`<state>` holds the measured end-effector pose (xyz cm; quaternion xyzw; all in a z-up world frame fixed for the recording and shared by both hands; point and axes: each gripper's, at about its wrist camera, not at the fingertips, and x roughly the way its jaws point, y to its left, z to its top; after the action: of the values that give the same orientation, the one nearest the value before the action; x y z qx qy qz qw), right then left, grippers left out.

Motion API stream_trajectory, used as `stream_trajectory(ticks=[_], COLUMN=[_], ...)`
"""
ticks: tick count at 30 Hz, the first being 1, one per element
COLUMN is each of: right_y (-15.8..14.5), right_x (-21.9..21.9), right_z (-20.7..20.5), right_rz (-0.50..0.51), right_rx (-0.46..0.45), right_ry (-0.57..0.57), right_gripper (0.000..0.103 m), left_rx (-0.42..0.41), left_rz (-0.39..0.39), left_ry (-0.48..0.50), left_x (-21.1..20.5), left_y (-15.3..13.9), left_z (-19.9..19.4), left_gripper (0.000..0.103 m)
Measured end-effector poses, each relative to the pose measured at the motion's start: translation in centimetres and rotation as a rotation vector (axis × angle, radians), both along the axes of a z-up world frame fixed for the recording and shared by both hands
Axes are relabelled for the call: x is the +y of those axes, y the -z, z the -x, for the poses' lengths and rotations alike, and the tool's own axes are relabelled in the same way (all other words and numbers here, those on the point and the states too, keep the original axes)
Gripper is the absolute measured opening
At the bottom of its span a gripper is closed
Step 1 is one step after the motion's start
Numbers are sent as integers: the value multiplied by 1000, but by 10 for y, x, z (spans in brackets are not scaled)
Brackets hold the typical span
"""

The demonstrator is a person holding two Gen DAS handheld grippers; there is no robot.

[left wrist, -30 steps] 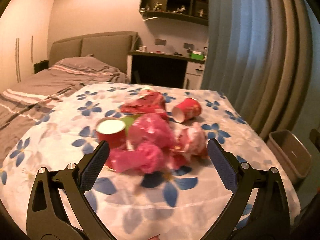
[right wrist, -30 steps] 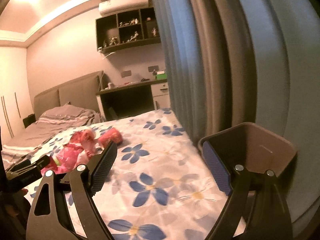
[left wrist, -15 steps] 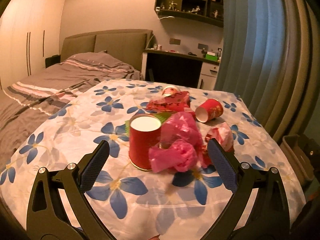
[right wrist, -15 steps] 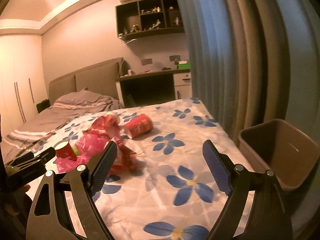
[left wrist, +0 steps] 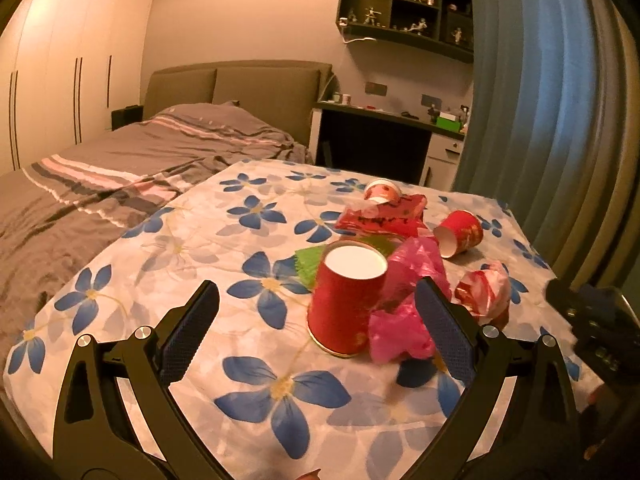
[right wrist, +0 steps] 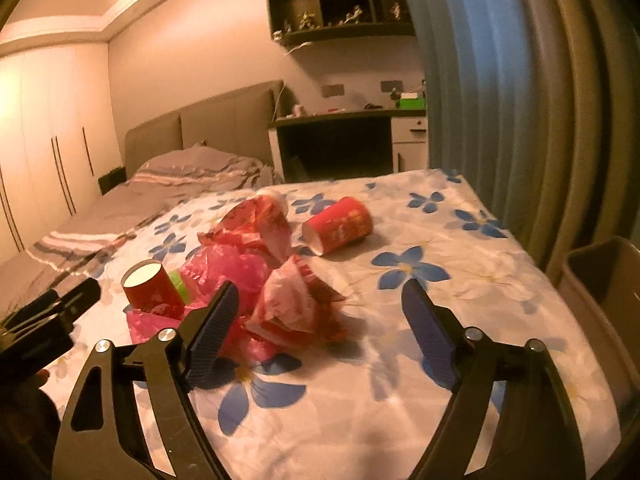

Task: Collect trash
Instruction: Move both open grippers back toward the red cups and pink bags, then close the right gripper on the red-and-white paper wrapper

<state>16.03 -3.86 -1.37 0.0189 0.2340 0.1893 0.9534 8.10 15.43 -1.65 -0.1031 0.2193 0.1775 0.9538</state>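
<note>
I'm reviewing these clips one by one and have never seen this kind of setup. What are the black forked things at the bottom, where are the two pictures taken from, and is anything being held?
The black forks are two-finger grippers that a person holds, one in each hand. Each carries a camera looking forward along its fingers, so one picture comes from the left gripper and the other from the right gripper.

Both look over a table under a flowered cloth. On it lies trash: an upside-down red cup, pink plastic bags, a crumpled red-and-white wrapper, a red cup on its side and something green. A bin stands beside the table.

Nothing is held. The left jaws stand open; the right are closing slightly on nothing.
</note>
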Motion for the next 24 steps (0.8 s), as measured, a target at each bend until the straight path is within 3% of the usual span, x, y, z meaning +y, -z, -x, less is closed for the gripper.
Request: stream_trajectory(ticks=[11, 17, 24], right_y=[21, 37, 38], right_x=[44, 53, 51], right_z=[-38, -50, -51], right_rz=[72, 110, 113], right_rx=[87, 145, 143], right_ry=[-28, -35, -43], right_gripper=[69, 47, 24], left_rx=[9, 34, 59], left_rz=[4, 10, 19], left_ry=[27, 56, 71], left_x=[11, 8, 6], left_y=[4, 10, 17], left_z=[-9, -25, -36], left_gripper=[97, 97, 97])
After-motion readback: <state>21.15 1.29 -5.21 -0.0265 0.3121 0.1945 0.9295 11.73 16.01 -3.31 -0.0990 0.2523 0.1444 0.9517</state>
